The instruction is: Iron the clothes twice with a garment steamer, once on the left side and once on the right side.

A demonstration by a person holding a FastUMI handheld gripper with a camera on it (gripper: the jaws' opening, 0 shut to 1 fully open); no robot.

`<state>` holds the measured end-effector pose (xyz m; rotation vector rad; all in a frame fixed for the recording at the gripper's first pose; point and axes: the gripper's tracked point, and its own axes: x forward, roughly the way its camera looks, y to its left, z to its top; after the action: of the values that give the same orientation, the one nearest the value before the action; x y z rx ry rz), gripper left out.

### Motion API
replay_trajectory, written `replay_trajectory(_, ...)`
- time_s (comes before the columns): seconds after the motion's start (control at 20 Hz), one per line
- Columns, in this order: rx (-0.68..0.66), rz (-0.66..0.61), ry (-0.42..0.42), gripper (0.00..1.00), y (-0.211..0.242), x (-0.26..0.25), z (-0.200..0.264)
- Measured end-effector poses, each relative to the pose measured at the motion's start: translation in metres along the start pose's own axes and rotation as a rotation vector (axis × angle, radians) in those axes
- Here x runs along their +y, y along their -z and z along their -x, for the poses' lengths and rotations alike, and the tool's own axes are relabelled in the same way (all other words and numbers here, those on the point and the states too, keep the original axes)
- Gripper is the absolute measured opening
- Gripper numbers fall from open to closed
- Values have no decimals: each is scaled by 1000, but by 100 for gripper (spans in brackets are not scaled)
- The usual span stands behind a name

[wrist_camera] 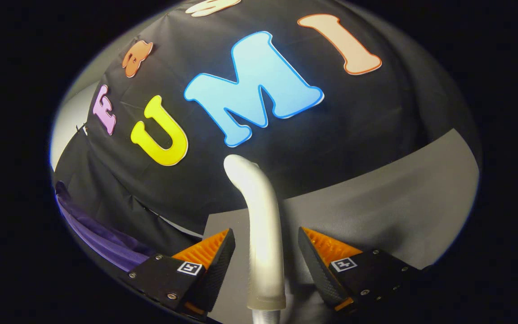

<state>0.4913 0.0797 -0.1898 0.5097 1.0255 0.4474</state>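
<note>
A pale, curved steamer handle [259, 202] rises between my fingers, and its rounded top bends away beyond them. My gripper [265, 231] is open. One finger stands on each side of the handle with a small gap on both sides, so neither pad presses on it. The handle's ribbed base sits low between the fingers. A purple garment [106, 238] lies in folds off to the left of the left finger, partly hidden behind it.
A grey tabletop [398, 198] spreads ahead and to the right of the fingers. The booth's black cloth wall [353, 117] stands right behind the table.
</note>
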Motion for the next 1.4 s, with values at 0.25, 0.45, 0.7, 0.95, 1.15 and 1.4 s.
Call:
replay_trajectory(0.25, 77, -88, -60, 70, 9, 0, -8)
replay_trajectory(0.45, 102, -203, -144, 43, 13, 4, -9)
replay_trajectory(0.7, -39, -153, -126, 37, -6, 10, 17)
replay_trajectory(0.95, -217, -29, -166, 37, -6, 48, 74)
replay_trajectory(1.15, -260, 58, -160, 37, 19, 72, 105)
replay_trajectory(1.4, -379, 174, -165, 37, 41, 118, 156)
